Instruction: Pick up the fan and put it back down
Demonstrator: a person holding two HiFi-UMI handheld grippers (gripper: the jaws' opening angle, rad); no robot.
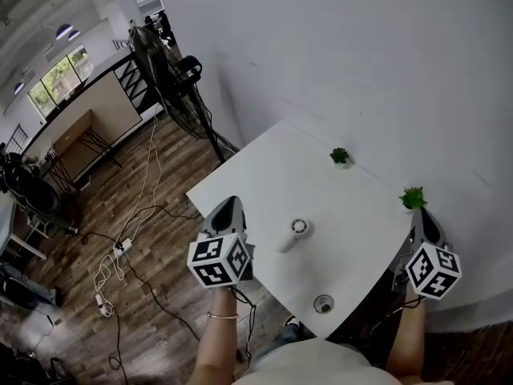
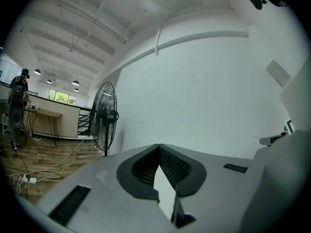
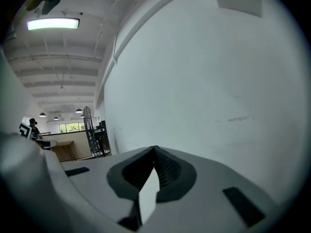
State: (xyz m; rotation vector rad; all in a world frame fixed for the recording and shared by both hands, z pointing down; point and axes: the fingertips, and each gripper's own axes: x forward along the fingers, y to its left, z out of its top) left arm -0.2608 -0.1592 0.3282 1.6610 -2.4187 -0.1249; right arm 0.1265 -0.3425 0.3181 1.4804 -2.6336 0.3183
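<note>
1. Task object. The handheld fan (image 1: 295,234) lies flat on the white table (image 1: 264,167), with its round head toward the wall and its handle toward the near edge. Nothing touches it.

2. Position relative to the tools. The fan is between the two grippers, nearer the left gripper (image 1: 231,202) and off that gripper's right side. It is well apart from the right gripper (image 1: 422,213). Both grippers are held above the table, and neither points at the fan.

3. Tool state.
- Left gripper: the jaws are pressed together, tip to tip, with nothing between them.
- Right gripper: the jaws are likewise pressed together and empty.
- Both gripper views look over the closed tips at the bare wall (image 3: 204,81), which indicates a roughly level aim, not a downward one.

4. Progress. The fan is on the table and in neither grip. This fits either a fan not yet picked up or one already set back down, and the views do not show which. If the lift is outstanding, a gripper has to open, tilt down to the handle and close on it.

5. Surroundings. Two small potted plants (image 1: 340,156) stand past the fan, the second (image 1: 413,198) just beside the right gripper's tips. A cable grommet (image 1: 324,303) sits at the near edge. A pedestal fan (image 1: 170,79) stands on the floor beyond the table.
</note>
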